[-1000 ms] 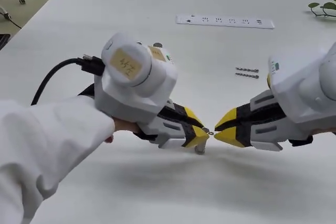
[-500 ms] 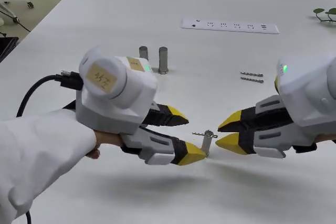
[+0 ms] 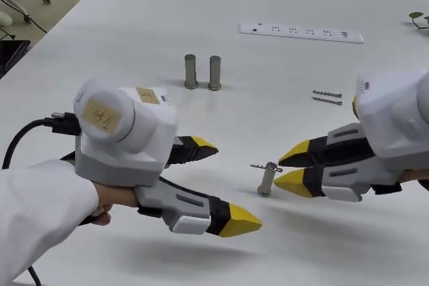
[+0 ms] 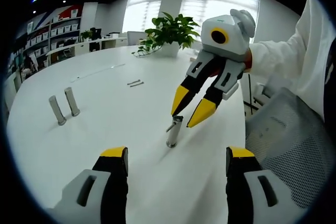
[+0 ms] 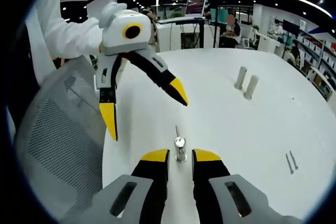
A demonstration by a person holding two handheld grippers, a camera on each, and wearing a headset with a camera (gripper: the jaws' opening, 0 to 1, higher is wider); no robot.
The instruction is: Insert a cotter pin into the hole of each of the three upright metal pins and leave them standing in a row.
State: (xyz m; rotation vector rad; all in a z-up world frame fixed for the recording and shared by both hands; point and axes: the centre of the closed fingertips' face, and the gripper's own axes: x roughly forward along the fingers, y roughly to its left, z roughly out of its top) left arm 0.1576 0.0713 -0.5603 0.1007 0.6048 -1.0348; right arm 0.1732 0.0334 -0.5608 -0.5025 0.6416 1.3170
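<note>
White counter (image 3: pixel 134 5). Lower left: left claw (image 3: pixel 236 184), jaws wide apart, empty. Upper centre: two bare pins (image 3: pixel 214 73), upright, side by side. Centre: third pin (image 3: pixel 267 179), upright, cotter pin (image 3: pixel 260 165) through its hole. Right: right claw (image 3: pixel 279 171), jaws narrowly apart, empty, tips just beside the third pin. Upper right: two spare cotter pins (image 3: pixel 326 96) lying flat.

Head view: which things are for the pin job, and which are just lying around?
For the job: near metal pin with cotter pin through it; two bare metal pins; two loose cotter pins.
Just lying about: power strip; plant.
</note>
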